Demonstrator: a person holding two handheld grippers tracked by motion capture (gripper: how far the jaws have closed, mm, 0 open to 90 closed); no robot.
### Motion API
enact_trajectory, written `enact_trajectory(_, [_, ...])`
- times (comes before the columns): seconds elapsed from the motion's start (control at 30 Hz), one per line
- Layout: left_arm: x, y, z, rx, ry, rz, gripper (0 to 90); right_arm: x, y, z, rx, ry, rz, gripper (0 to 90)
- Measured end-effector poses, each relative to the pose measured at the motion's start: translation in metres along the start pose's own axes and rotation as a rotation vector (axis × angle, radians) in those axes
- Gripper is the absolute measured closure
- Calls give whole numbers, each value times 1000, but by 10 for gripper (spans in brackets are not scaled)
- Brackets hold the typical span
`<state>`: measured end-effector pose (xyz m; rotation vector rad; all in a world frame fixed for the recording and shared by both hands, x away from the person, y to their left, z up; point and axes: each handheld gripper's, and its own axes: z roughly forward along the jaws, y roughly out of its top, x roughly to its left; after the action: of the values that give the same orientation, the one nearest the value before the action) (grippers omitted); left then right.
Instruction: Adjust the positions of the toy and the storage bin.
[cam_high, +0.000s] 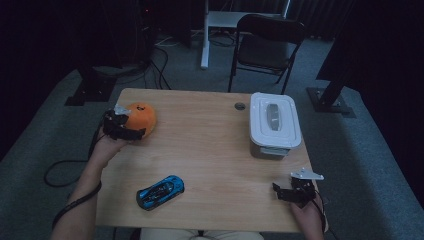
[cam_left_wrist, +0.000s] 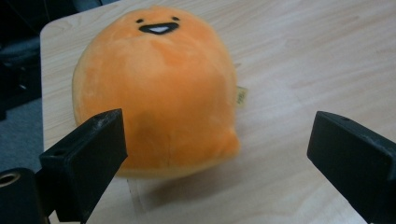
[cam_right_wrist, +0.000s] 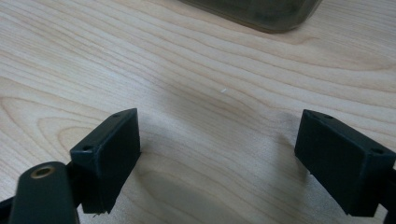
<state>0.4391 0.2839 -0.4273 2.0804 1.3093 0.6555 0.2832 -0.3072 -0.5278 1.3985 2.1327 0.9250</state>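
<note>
Plush toy (cam_left_wrist: 156, 88) first: orange, round and soft, with a small smiling face on its far side, sitting on the wooden table (cam_high: 210, 145) near the far left corner. In the left gripper view it is squarely ahead of me, and my left gripper (cam_left_wrist: 217, 154) has its jaws spread wide, one tip right by the toy's near flank, the other well out to the side over bare wood. I cannot tell whether the nearer tip touches the fabric yet. From the high view, the left gripper (cam_high: 121, 126) is pressed up close against the toy's near-left side.

I read this as the approach step of a pick: jaws are set wide, the toy is not yet gripped. The next move, as I judge it, calls for sliding the gripper sideways so the toy sits centred between the jaws, then pushing forward and low before closing. The body is soft and bulging, so I expect it to squash and want a deep bite, not a pinch at the edge.

Further out, a blue toy car (cam_high: 160, 192) lies near the front edge, well apart from the toy. A white lidded box (cam_high: 274, 124) stands at the far right, lid on. My right gripper (cam_high: 295, 192) waits near the front right corner, jaws likewise apart over bare wood (cam_right_wrist: 217, 140), holding nothing.
</note>
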Motion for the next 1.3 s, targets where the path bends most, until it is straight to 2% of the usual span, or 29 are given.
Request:
enact_trajectory(0.17, [9,11,14,33,18,-19,55,0,0,0,0,-1,1,137])
enact_trajectory(0.23, [11,14,21,59,59,-4,61,0,0,0,0,-1,1,137])
enact_trajectory(0.27, [13,15,25,66,38,-27,63,0,0,0,0,-1,1,137])
enact_trajectory(0.3, [15,15,29,77,26,-32,71,0,0,0,0,-1,1,137])
enact_trajectory(0.33, [15,16,32,83,54,-28,72,0,0,0,0,-1,1,137])
enact_trajectory(0.43, [18,13,45,100,64,-56,119,0,0,0,0,-1,1,137])
enact_trajectory(0.5, [17,9,52,101,65,-40,150,0,0,0,0,-1,1,137])
enact_trajectory(0.6, [19,4,59,82,73,-41,161,0,0,0,0,-1,1,137])
enact_trajectory(0.67, [20,2,61,75,80,-64,206,0,0,0,0,-1,1,137])
enact_trajectory(0.73, [19,1,62,71,95,-60,278,0,0,0,0,-1,1,137])
enact_trajectory(0.87, [20,0,62,69,85,-63,373,0,0,0,0,-1,1,137])
enact_trajectory(0.93, [20,-2,60,52,82,-41,446,0,0,0,0,-1,1,137])
enact_trajectory(1.1, [19,-6,48,25,82,-29,576,0,0,0,0,-2,2,138])
enact_trajectory(1.17, [19,-7,43,14,79,-15,611,0,0,0,0,-2,2,138])
enact_trajectory(1.23, [16,-7,38,5,97,20,620,0,0,0,0,-2,2,138])
enact_trajectory(1.3, [16,-6,32,-6,94,22,633,0,0,0,0,-2,2,138])
